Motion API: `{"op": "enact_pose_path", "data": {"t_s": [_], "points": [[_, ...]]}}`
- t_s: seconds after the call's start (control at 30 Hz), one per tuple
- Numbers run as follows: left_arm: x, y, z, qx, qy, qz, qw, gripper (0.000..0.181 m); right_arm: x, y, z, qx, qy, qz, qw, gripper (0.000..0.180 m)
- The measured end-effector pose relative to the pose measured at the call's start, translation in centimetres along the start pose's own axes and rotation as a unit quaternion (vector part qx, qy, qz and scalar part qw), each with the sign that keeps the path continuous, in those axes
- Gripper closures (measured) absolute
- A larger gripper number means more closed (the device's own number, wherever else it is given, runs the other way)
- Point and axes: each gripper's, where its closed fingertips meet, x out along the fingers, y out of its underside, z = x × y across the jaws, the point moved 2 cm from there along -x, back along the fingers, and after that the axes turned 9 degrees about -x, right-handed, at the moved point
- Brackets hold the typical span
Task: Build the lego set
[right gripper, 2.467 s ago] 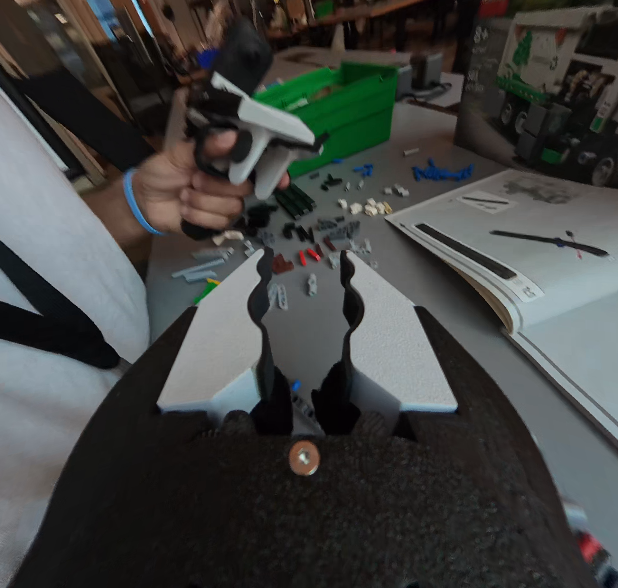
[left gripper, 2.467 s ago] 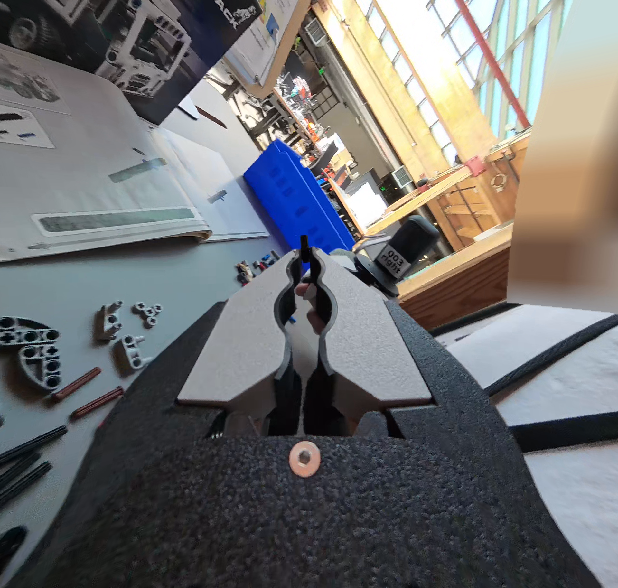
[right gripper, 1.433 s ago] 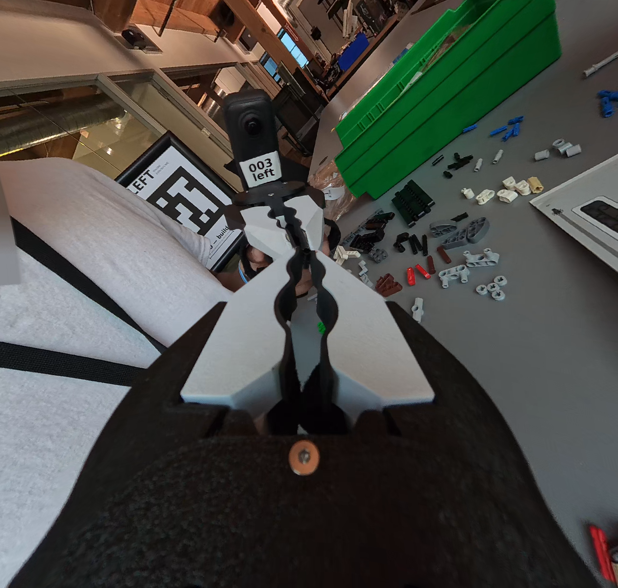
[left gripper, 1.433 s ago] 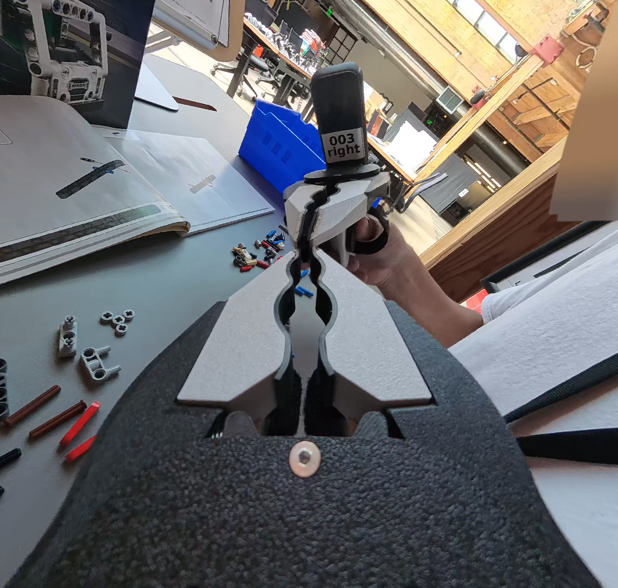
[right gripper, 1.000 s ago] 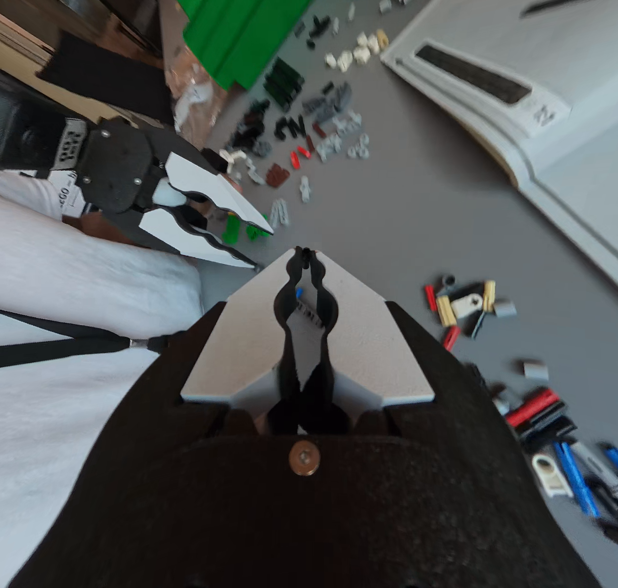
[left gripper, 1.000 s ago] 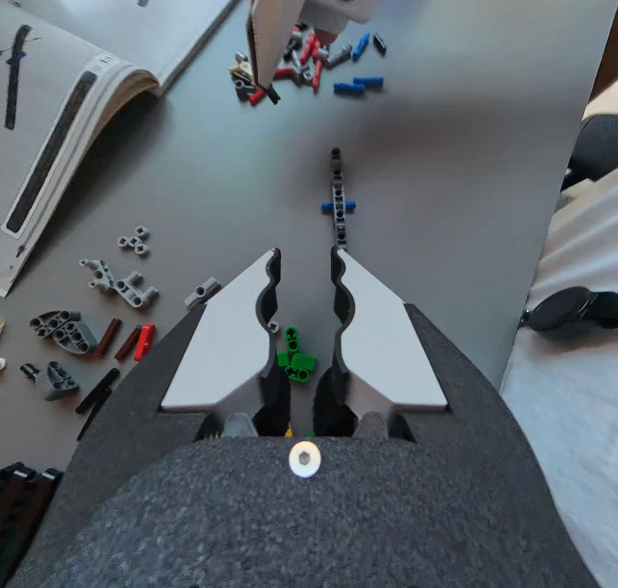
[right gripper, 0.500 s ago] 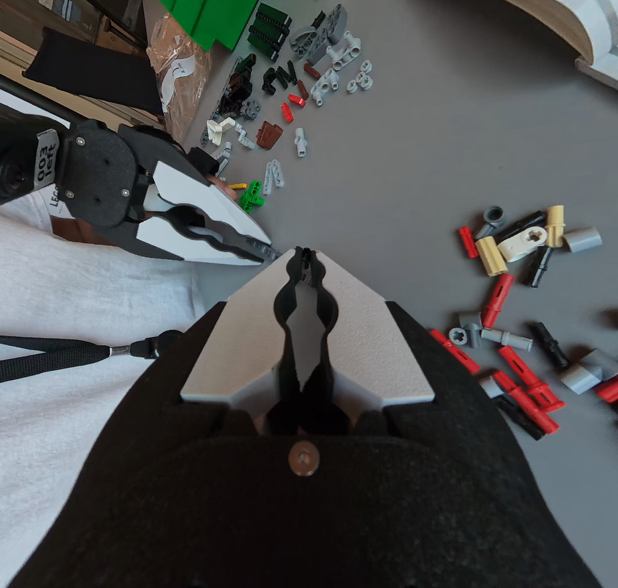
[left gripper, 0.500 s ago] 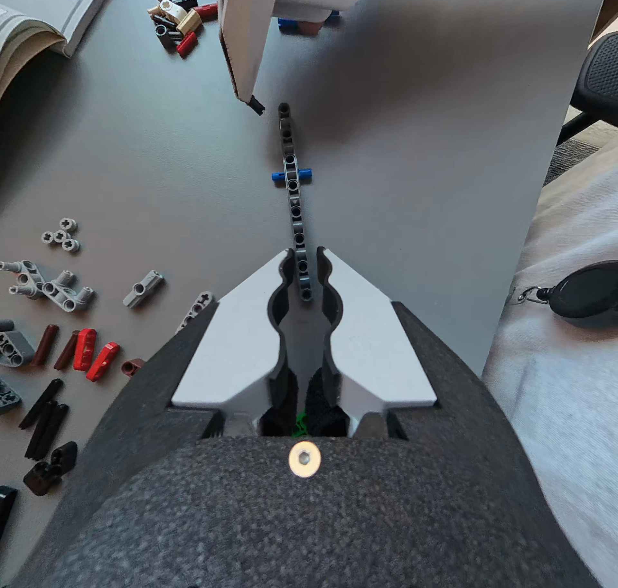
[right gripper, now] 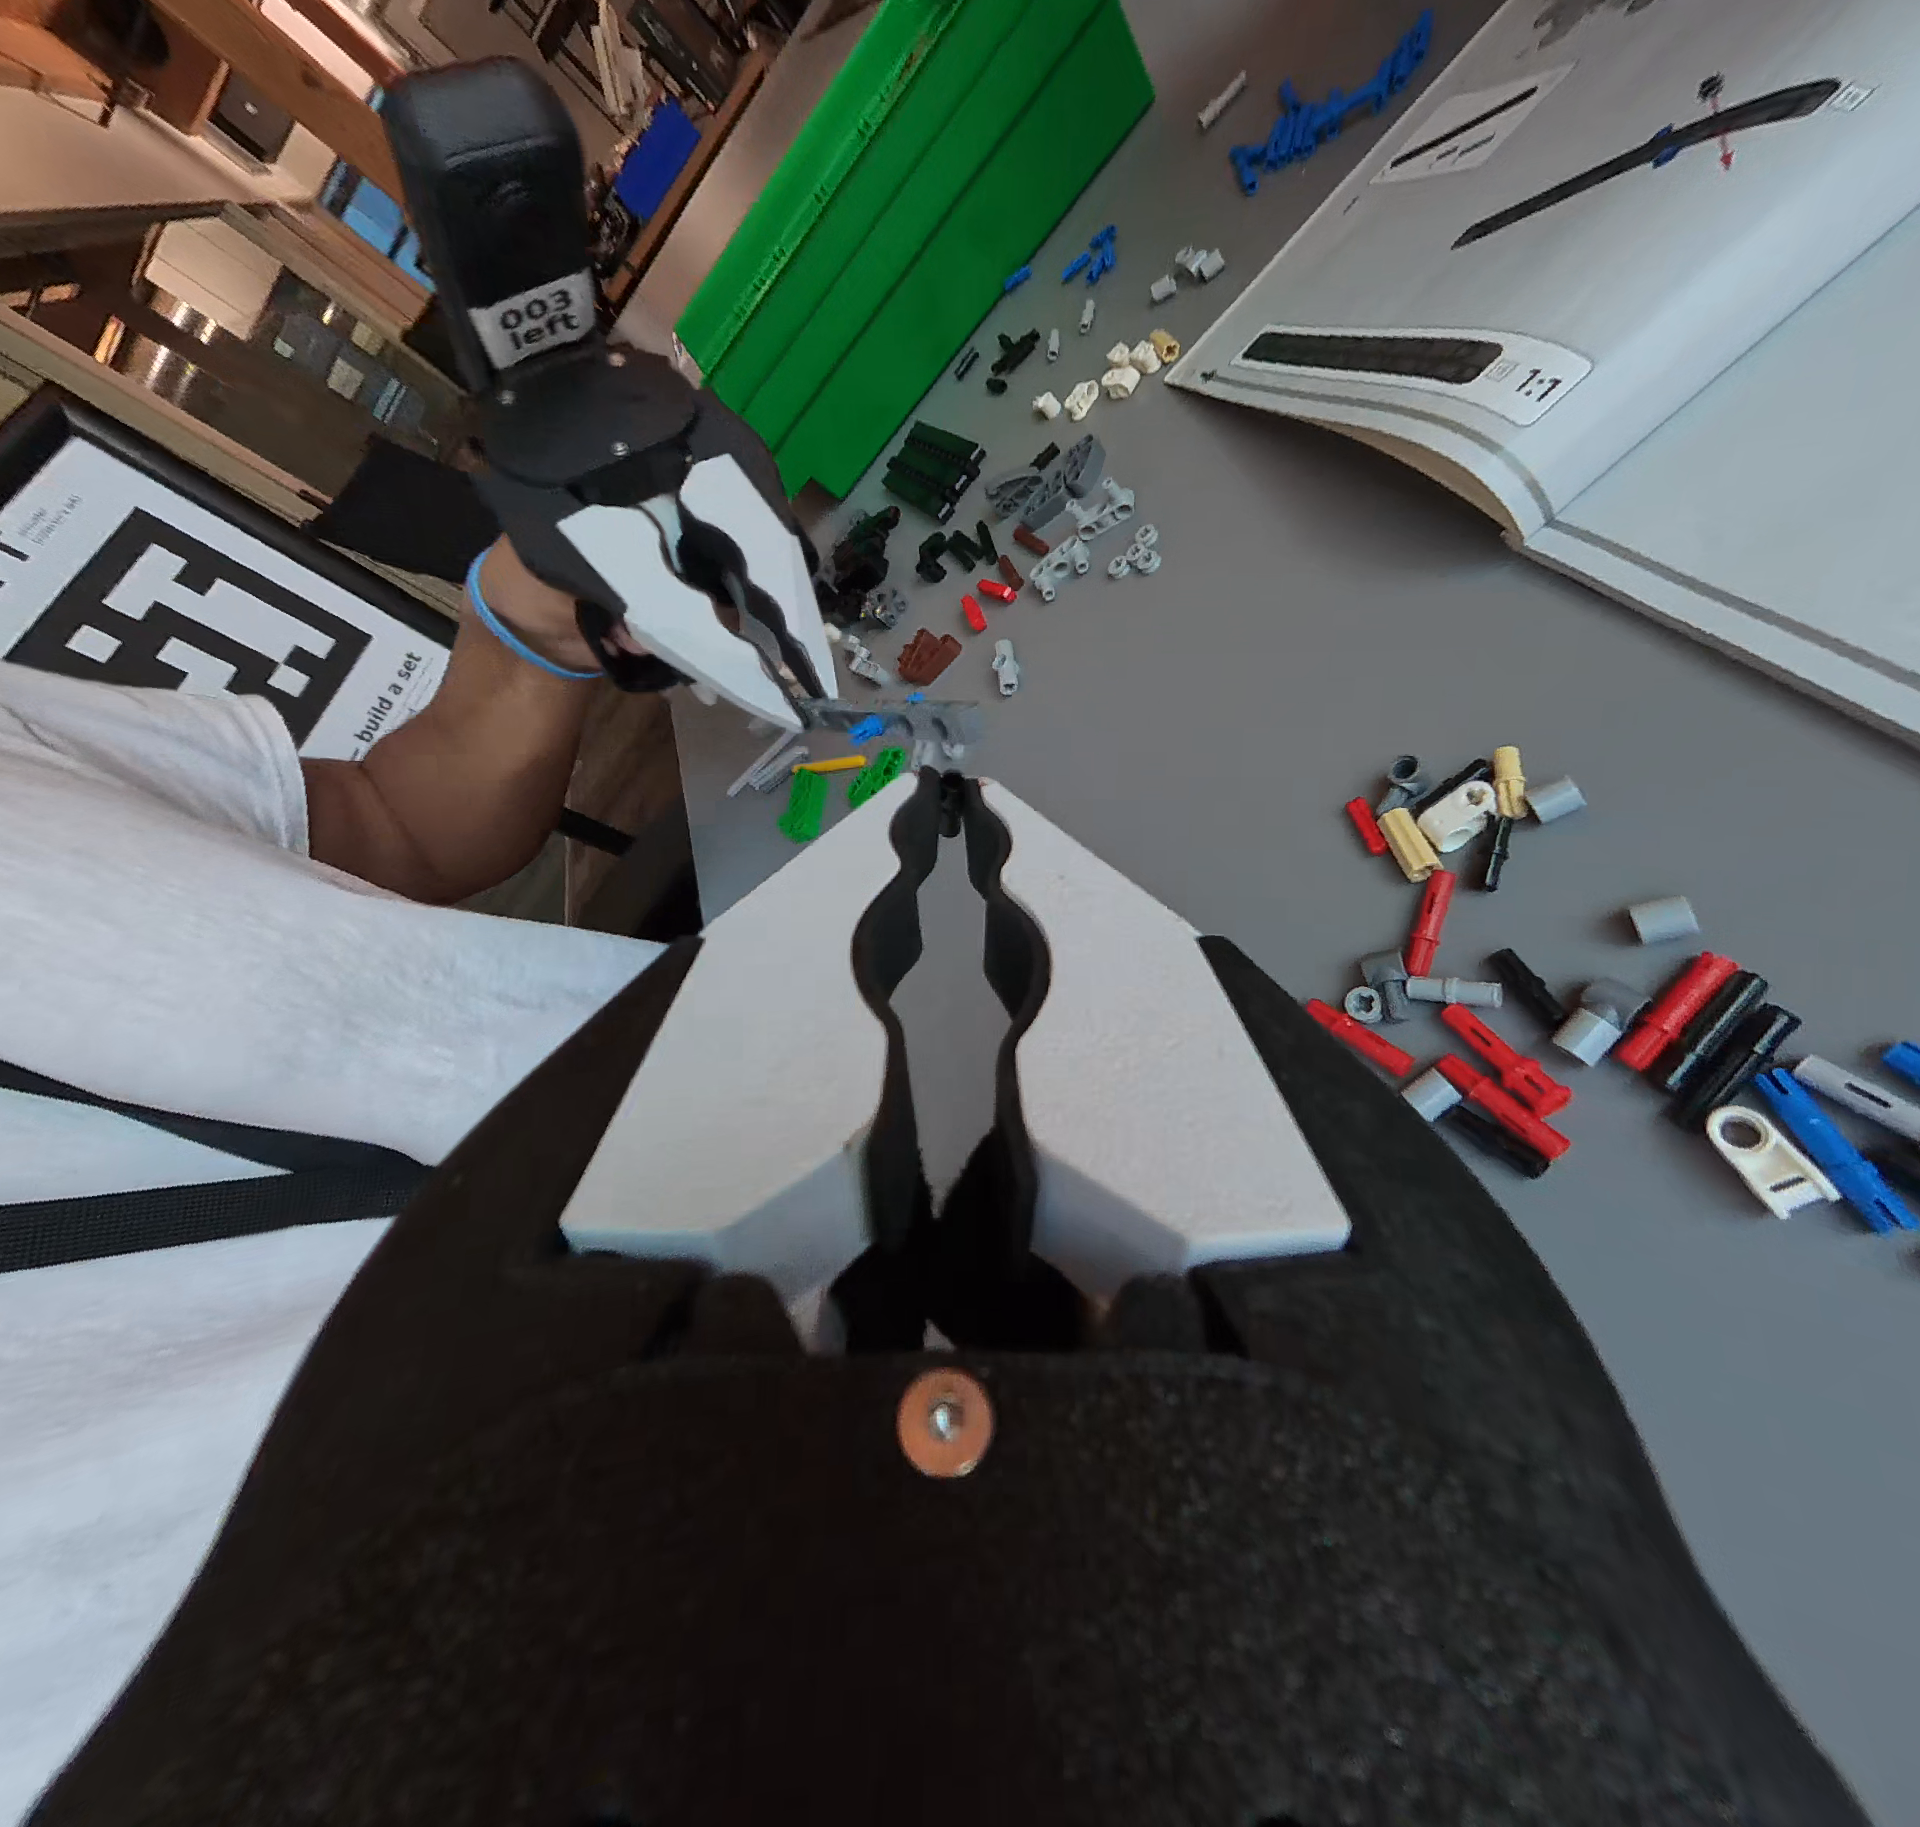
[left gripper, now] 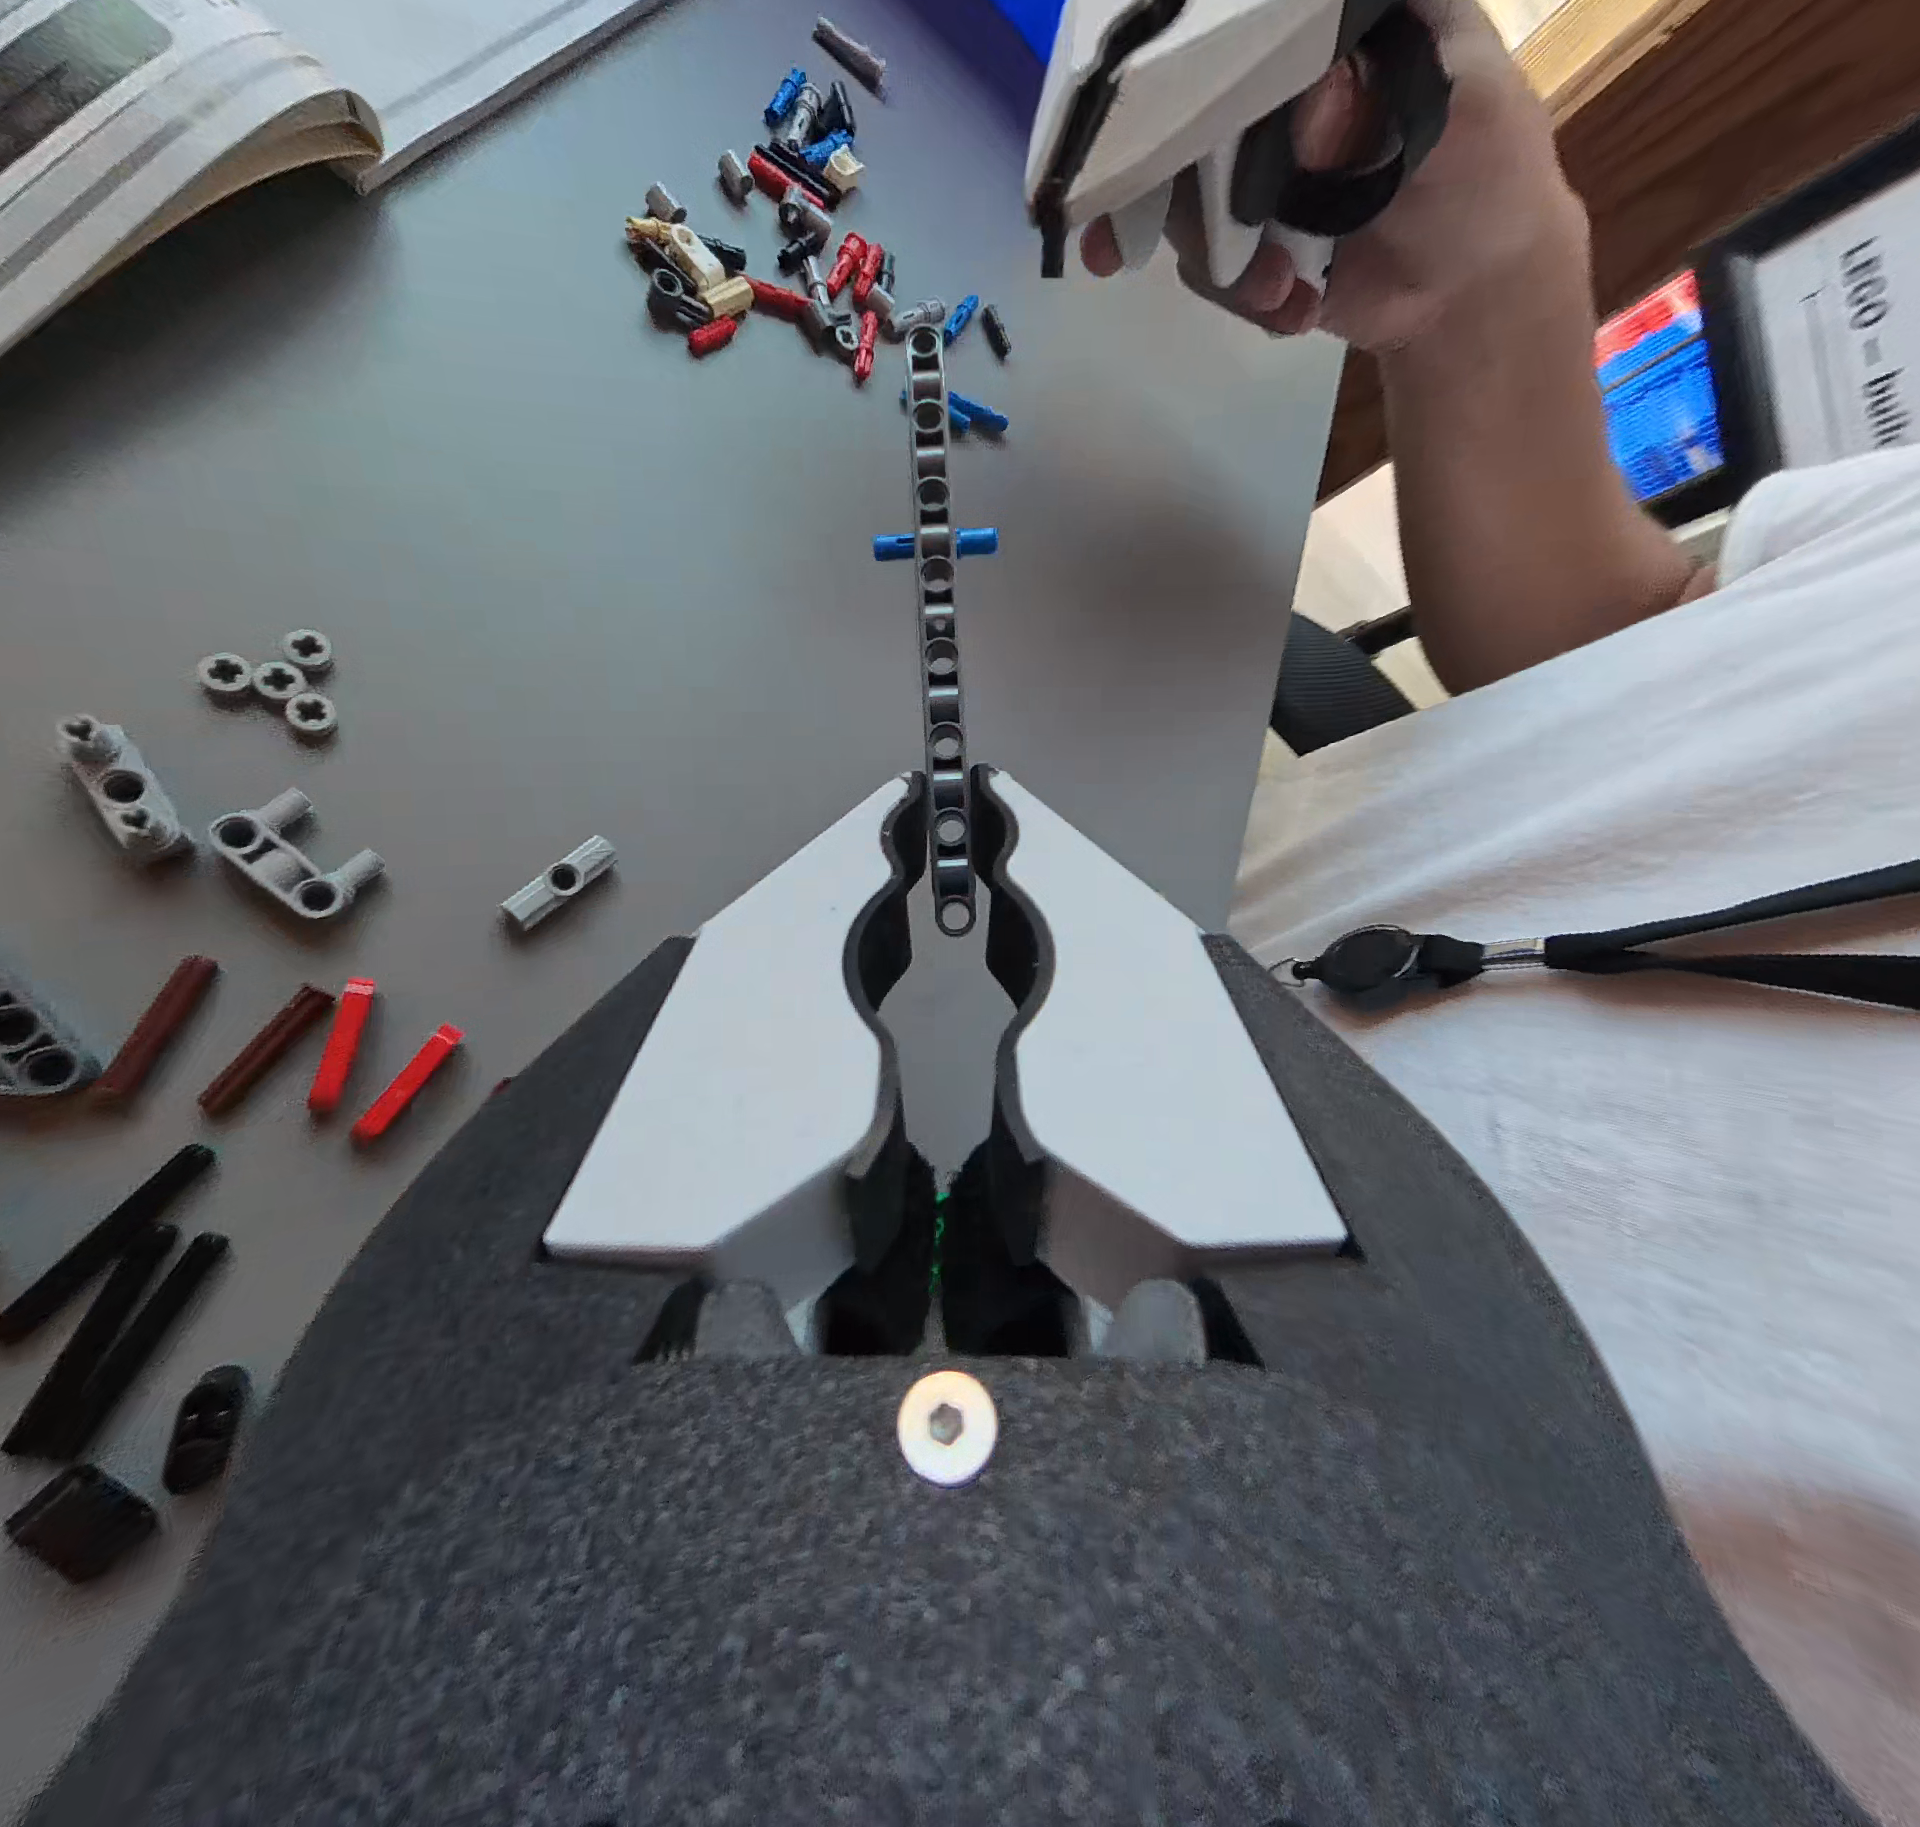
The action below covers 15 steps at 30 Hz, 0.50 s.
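My left gripper (left gripper: 948, 782) is shut on the near end of a long dark grey beam (left gripper: 932, 624). The beam points away from me above the grey table (left gripper: 499, 489), with a blue pin (left gripper: 935, 543) through its middle. My right gripper (right gripper: 948, 788) is shut on a small black pin (right gripper: 948, 809). Its tip is just in front of the beam's (right gripper: 914, 717) far end. The left gripper (right gripper: 800, 697) shows there holding the beam level. The right gripper (left gripper: 1049, 229) hangs above and right of the beam's far end.
An open instruction booklet (right gripper: 1662, 375) lies at the far right, and a green bin (right gripper: 935, 219) stands behind. Loose pins and connectors lie in piles (right gripper: 1507, 998) (left gripper: 790, 250) (left gripper: 281, 842). The table's edge (left gripper: 1288, 634) and a person's white shirt (left gripper: 1610, 946) are close by. The grippers' ends are close to 12 cm from one another.
My left gripper has shut on the beam's end and lifted it off the table. My right gripper has risen with the black pin and now faces the beam's far end.
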Motion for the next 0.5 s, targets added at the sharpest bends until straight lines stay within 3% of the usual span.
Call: {"op": "enact_pose_path", "data": {"t_s": [0.03,0.13,0.33,0.4,0.5], "points": [[-0.4,-0.4,0.2,-0.021,0.018,0.002,1.0,0.174,-0.2,-0.1,0.0,0.003,-0.002,-0.009,1.0,0.177],[-1.1,-1.5,0.6,-0.052,0.057,0.003,0.997,0.174,-0.6,0.1,0.1,0.007,-0.002,-0.029,1.0,0.177],[-1.0,-1.8,0.6,-0.055,0.05,0.001,0.997,0.174,-1.1,0.9,0.6,0.024,-0.01,-0.043,0.999,0.176],[-0.6,-1.7,0.3,-0.018,0.016,-0.002,1.0,0.174,-1.4,1.0,0.7,0.03,-0.017,-0.048,0.998,0.176],[0.3,-0.6,0.6,0.155,-0.137,0.001,0.978,0.174,-1.5,0.9,0.8,0.044,-0.029,-0.056,0.997,0.177]]}}
